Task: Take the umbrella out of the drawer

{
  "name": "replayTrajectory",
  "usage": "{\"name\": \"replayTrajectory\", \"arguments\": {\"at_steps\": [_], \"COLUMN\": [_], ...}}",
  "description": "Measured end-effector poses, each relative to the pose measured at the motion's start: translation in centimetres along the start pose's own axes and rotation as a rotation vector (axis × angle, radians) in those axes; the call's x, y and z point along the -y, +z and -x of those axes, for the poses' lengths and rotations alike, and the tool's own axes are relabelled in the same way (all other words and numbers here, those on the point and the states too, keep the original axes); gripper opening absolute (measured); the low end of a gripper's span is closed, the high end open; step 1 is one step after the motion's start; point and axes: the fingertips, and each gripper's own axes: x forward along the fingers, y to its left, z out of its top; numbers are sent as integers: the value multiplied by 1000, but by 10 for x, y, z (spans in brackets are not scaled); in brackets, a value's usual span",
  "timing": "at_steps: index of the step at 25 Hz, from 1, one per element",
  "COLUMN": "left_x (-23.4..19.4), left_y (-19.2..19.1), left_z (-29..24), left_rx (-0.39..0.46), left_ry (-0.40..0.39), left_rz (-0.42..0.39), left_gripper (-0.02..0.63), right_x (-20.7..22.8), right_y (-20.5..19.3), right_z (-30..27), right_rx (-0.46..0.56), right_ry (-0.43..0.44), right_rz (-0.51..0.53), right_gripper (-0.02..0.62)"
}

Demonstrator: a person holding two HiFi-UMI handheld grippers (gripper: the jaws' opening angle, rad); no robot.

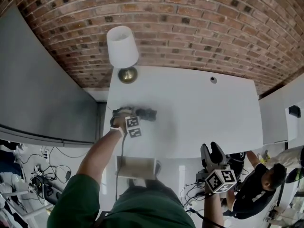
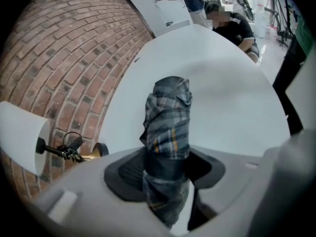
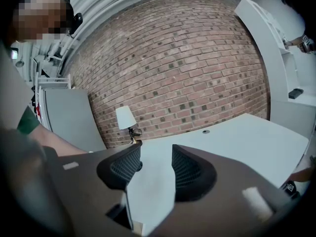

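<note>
A folded umbrella [image 2: 168, 127] in dark grey plaid cloth sticks out between the pads of my left gripper [image 2: 165, 169], which is shut on it. In the head view the umbrella [image 1: 146, 113] lies low over the white desk top [image 1: 199, 118], with the left gripper [image 1: 124, 113] at its left end. My right gripper [image 1: 213, 154] hangs off the desk's near edge at the right. Its jaws [image 3: 154, 169] stand open with nothing between them. The open drawer [image 1: 137, 167] shows below the desk edge, partly hidden by my arm.
A white-shaded lamp [image 1: 123, 49] on a brass base stands at the desk's back left, against the brick wall. A small round cable hole [image 1: 213, 80] sits at the back right. A person [image 1: 256, 179] crouches on the floor to the right. Cables lie on the floor at the left.
</note>
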Motion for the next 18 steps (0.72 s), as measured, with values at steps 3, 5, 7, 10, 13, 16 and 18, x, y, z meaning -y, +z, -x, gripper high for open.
{"name": "replayTrajectory", "arguments": {"at_steps": [3,5,7,10,13,16,18], "left_x": [-2,-5,-7,-14,-16,-18,-19], "left_y": [-4,-7,-11,-15,-17,-16,-12], "left_z": [-8,-13,-17,-21,-25,-24,-19], "left_rx": [-20,-35,-48,-63,-67,-46,-16], "left_ry": [-4,-3,-1,4,-13,-23,-24], "left_rz": [-6,-4,7,4,-2,29,56], "left_gripper": [215,215,216,216,227,253,289], "right_x": [2,6,11,15,15,11,6], "right_y": [-1,-3,-6,-9,-10,-10,-8], "right_z": [0,1,4,5,3,1,-1], "right_rx": [-7,-5,-12,-16,-21,-17,-3], "right_ry": [-5,-10,-23,-34,-38,-29,-18], "right_rz": [-4,-14,-11,-10,-11,-24,-43], "right_gripper": [198,198,198,198,198,198,198]}}
